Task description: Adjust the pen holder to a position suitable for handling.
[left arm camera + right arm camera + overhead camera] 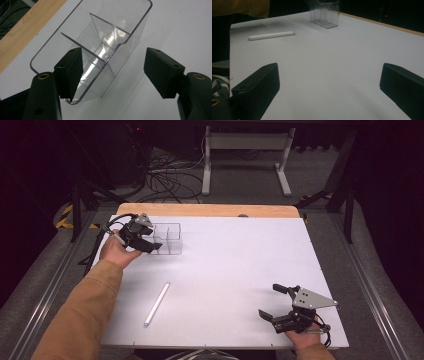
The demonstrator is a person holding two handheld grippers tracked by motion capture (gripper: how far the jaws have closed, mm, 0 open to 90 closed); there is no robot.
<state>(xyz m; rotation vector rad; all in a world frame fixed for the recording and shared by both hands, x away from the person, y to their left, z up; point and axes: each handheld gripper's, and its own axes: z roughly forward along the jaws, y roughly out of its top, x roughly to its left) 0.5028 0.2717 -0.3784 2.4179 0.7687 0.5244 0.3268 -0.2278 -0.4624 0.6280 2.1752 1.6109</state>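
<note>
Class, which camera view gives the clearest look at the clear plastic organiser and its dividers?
The left gripper view: the organiser is close, dividers plain, between the open jaws. The high view shows it small beside the left gripper; the right gripper view shows it far off across the table.

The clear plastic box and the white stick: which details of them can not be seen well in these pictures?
- Clear box: in the left gripper view one pad of the left claw covers its near corner, so contact there cannot be judged.
- Clear box: in the right gripper view the top edge cuts it off.
- White stick: too small in the high view, blurred in the right gripper view; whether pen or chalk is unclear.
</note>
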